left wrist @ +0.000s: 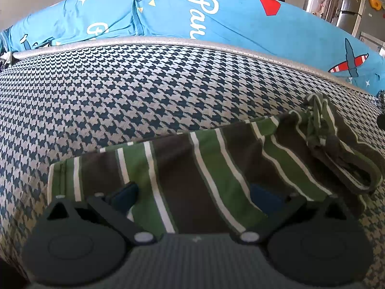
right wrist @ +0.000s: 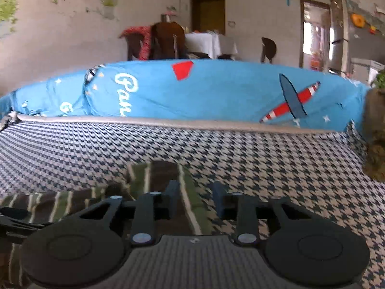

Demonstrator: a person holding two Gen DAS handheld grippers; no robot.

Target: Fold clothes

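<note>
A garment striped in green, brown and white [left wrist: 192, 159] lies flattened on a houndstooth-patterned cover [left wrist: 120, 91], its dark collar [left wrist: 349, 168] bunched at the right end. My left gripper [left wrist: 196, 197] is open wide just above the garment's near edge, one finger on each side of a brown stripe. In the right wrist view the same garment [right wrist: 156, 173] reaches in from the left. My right gripper [right wrist: 196, 192] is open over its right edge: the left finger is above the cloth, the right finger above the bare cover [right wrist: 276, 163].
A blue quilt printed with aeroplanes [left wrist: 228, 16] [right wrist: 216, 89] lies behind a silver piped edge [right wrist: 192, 121]. A brown fuzzy object [right wrist: 375, 132] stands at the right. Chairs and a white-clothed table [right wrist: 204, 41] stand far behind.
</note>
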